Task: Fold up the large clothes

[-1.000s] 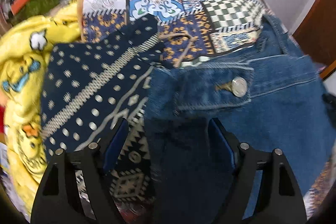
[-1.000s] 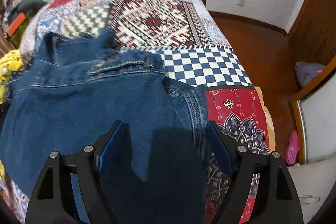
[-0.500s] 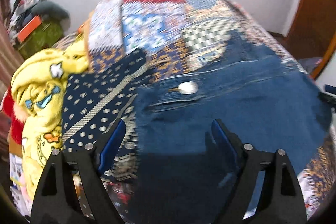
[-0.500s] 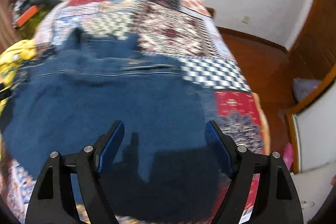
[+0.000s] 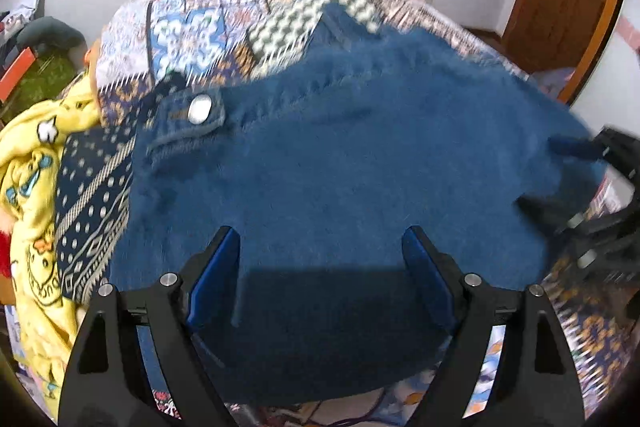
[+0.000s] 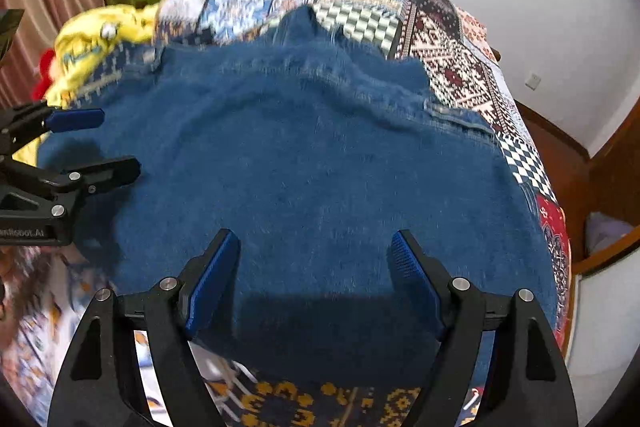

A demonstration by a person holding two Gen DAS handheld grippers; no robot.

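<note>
The denim garment [image 5: 340, 167] lay spread across the patchwork bedspread [image 5: 208, 27], filling the middle of both views — its metal button [image 5: 200, 109] sat at about ten o'clock in the left wrist view, on a cuff or band at the garment's left edge. Whether it was a jacket or jeans could not be settled through the motion blur.

The left tool [image 5: 320, 259] hung above the near part of the denim with its jaws standing wide apart and nothing between the pads. The right tool [image 6: 316, 259] was likewise apart and empty, over the same cloth nearer the bed's right side; each tool also showed at the edge of the other's view.

As a judgement, the fold was only partly done: the denim looked laid out fairly flat, perhaps with one layer already turned in near the top, yet no tidy compact bundle had formed. A dark dotted patterned garment [image 5: 92, 179] and a yellow cartoon-print cloth [image 5: 32, 155] waited at nine o'clock — apparently unfolded, so more work seemed left.
</note>
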